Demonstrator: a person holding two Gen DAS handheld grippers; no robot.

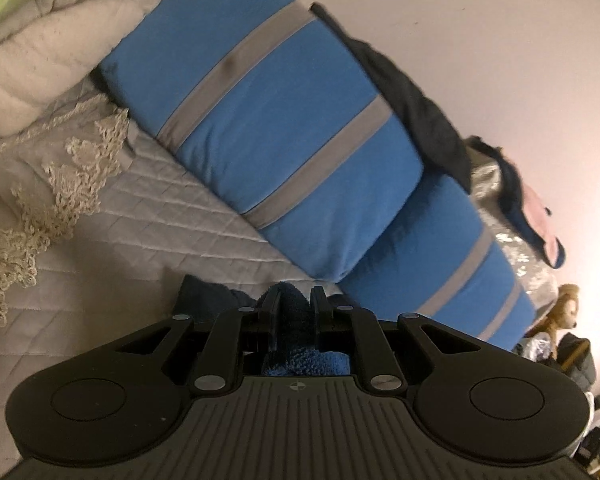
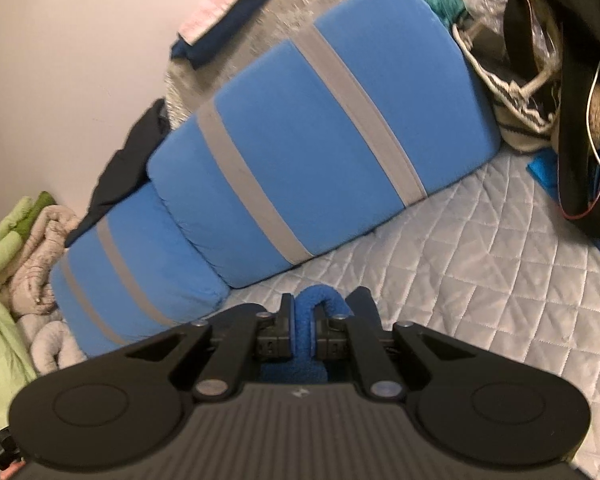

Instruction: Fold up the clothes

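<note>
Left gripper [image 1: 296, 300] and right gripper [image 2: 304, 312], each low centre, jaws narrow, clamping blue fleece cloth [image 2: 306, 320]

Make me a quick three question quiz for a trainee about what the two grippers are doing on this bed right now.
1. True or false: the left gripper is open and holds nothing.
2. What does the right gripper pinch? A) the lace trim B) a fold of blue fleecy cloth C) the soft toy
3. Fill in: the blue pillows bear grey ____.

Key
1. False: it is closed on dark blue fleecy fabric.
2. B
3. Stripes; the pillows lie on the quilted bedspread, along the wall.
</note>
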